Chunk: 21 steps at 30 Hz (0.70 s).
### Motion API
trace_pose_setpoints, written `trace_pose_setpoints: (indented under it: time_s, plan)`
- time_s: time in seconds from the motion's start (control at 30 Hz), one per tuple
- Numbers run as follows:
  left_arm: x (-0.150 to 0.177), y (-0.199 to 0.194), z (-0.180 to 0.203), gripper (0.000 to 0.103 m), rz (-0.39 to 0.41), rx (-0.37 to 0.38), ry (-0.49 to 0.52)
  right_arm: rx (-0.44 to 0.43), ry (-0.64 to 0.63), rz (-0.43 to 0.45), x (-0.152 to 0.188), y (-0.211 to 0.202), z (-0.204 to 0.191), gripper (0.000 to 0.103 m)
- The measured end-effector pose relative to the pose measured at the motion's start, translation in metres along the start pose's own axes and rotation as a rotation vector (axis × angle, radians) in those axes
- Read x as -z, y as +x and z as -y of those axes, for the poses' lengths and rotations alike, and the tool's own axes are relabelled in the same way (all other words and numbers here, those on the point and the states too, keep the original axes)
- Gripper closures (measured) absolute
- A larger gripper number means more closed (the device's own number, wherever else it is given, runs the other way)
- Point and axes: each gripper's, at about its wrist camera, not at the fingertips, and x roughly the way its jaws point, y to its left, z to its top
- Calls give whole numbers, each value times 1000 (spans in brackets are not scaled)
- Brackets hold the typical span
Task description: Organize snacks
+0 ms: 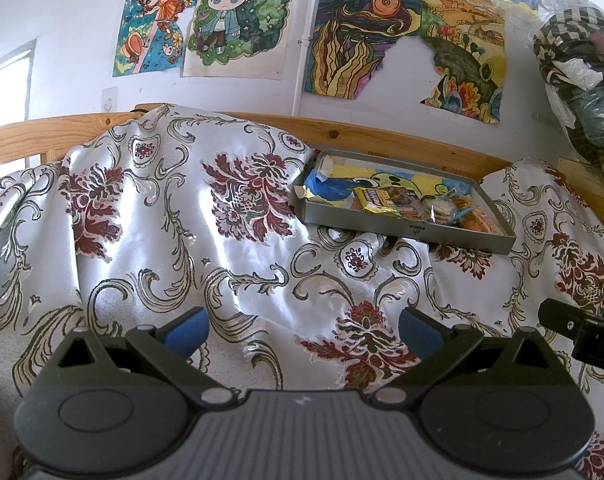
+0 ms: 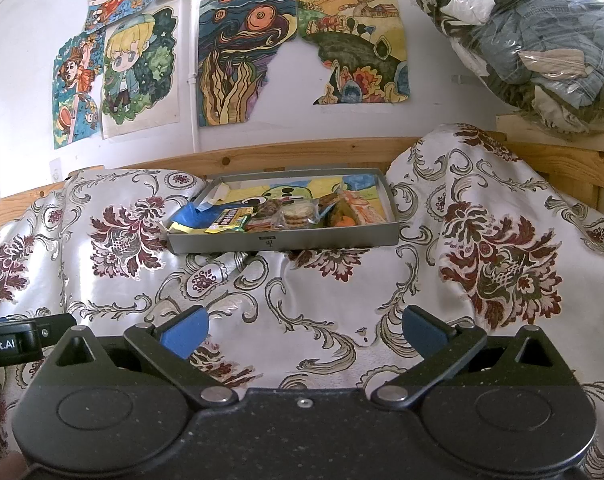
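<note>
A shallow grey tray [image 1: 406,231] [image 2: 281,242] rests on the flowered cloth against the wooden rail. Along its front lie several snacks: a yellow packet [image 1: 376,200] [image 2: 229,220], a clear bag of round biscuits [image 2: 297,213] [image 1: 442,210], and an orange packet [image 2: 344,220] [image 1: 480,220]. Crumpled blue paper [image 2: 195,216] [image 1: 328,186] fills its left end. My left gripper [image 1: 304,330] hangs open well short of the tray, nothing between its blue pads. My right gripper [image 2: 304,330] is also open and empty, facing the tray head on.
White cloth with dark red flowers [image 1: 161,240] [image 2: 482,260] covers the surface and bulges up left and right of the tray. A wooden rail [image 2: 302,152] and a wall with drawings stand behind. A plastic bag of clothes [image 2: 534,48] sits on a shelf at the right.
</note>
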Motion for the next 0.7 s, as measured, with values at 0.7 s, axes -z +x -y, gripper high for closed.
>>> trace_pose_setpoints:
  time_s: [0.7]
  plan:
    - [1, 0, 3, 0, -14, -35, 23, 3, -1, -5, 2, 0, 2, 1]
